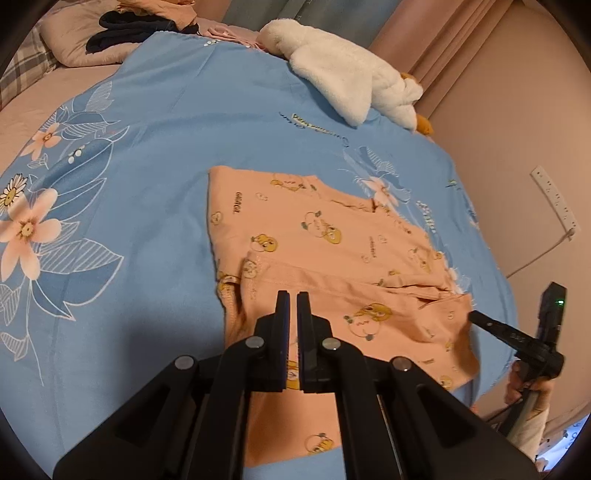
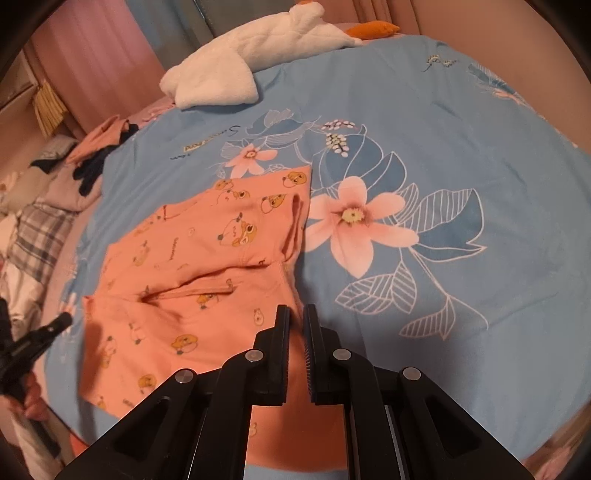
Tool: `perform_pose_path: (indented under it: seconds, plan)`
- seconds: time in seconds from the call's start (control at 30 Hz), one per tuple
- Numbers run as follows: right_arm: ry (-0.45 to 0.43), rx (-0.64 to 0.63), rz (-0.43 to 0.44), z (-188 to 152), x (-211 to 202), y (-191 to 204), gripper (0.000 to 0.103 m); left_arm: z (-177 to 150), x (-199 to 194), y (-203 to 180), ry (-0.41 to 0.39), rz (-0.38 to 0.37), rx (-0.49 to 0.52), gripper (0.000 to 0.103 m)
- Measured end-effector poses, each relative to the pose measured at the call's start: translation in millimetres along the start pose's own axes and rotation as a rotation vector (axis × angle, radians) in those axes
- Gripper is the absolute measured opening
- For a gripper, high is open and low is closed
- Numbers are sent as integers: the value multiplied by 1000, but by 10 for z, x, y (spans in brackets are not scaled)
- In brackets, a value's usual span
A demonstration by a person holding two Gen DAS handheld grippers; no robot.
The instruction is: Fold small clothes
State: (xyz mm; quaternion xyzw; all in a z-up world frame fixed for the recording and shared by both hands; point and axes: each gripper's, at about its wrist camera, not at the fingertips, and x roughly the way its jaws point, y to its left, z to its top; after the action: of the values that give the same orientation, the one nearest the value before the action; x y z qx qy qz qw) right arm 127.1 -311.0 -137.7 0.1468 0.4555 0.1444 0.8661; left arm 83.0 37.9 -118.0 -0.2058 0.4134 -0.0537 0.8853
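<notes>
A peach top with a bear print (image 1: pixel 332 229) (image 2: pixel 207 236) lies on the blue flowered bed cover (image 1: pixel 166 147) (image 2: pixel 480 129), its near half doubled over along a seam. My left gripper (image 1: pixel 293 293) is shut over the near left part, and cloth rises to its pads. My right gripper (image 2: pixel 295 306) stands at the top's right edge, its jaws nearly together on the cloth. Each wrist view shows the other gripper from the side: the right gripper (image 1: pixel 474 315) touches the top's right edge, and the left gripper (image 2: pixel 66 319) is by the left edge.
A white plush goose (image 1: pixel 343 77) (image 2: pixel 236 74) lies at the far edge of the cover. A heap of dark and peach clothes (image 1: pixel 122 26) (image 2: pixel 88 162) sits by the checked pillows. A power strip (image 1: pixel 554 199) hangs on the wall beside the bed.
</notes>
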Motion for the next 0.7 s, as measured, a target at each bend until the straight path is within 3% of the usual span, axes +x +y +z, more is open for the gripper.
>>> perform_pose_path:
  seconds: [0.17,0.23,0.3,0.37,0.47,0.53,0.57,0.6,0.7]
  plan:
    - [3,49,69,60,40,-61,14,5,40,116,5,55,-2,3]
    - [10,44,42,82,90,-51,36,-4,57,187,18,60,-13,9]
    - [17,34,29,101,150,-28,41,-7,91,254,31,62,-29,21]
    - [29,18,40,113,202,19,41,-3,134,290,41,57,-38,24]
    - [18,-26,9,121,231,112,35,17,230,271,56,26,-34,25]
    - [12,-56,-14,122,228,159,11,29,337,245,72,4,-30,22]
    - [6,-65,-22,114,205,179,11,31,382,230,80,7,-28,18]
    - [2,-69,-19,110,188,181,10,31,403,213,84,12,-22,0]
    - [-23,-63,-14,97,77,174,9,2,401,163,74,49,-2,1]
